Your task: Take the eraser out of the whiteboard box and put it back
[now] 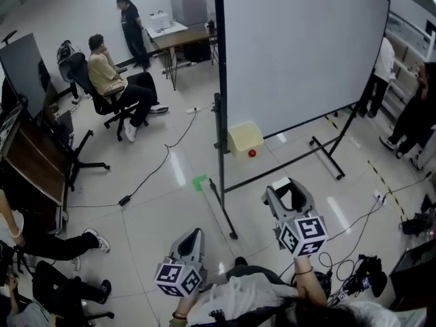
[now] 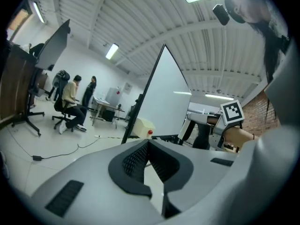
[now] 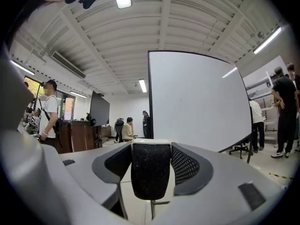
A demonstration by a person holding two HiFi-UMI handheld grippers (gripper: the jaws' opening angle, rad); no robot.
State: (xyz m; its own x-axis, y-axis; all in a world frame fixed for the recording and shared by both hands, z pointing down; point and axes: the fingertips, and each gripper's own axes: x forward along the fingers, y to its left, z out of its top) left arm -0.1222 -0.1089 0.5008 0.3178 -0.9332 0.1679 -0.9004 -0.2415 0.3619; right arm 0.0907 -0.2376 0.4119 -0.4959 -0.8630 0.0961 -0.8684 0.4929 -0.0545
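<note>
down at the foot of the whiteboard (image 1: 300, 46), by its left post, sits the cream whiteboard box (image 1: 244, 138) with a small red round thing (image 1: 252, 153) at its front, and the eraser isn't in it! the right gripper (image 1: 289, 188) has it: the eraser (image 3: 150, 170) stands between the jaws, dark felt face toward the camera, pale back on top, pinched from both sides and held up in the air well short of the box. the left gripper (image 1: 193, 234) hangs lower and nearer the person, jaws pressed together on nothing. so by my read the take-out half is done and the return is what's in hand. next it wants a reach forward and down to the box, eraser lined up over the opening, then a clean release; whether the box top is open, i can't tell from here.
</note>
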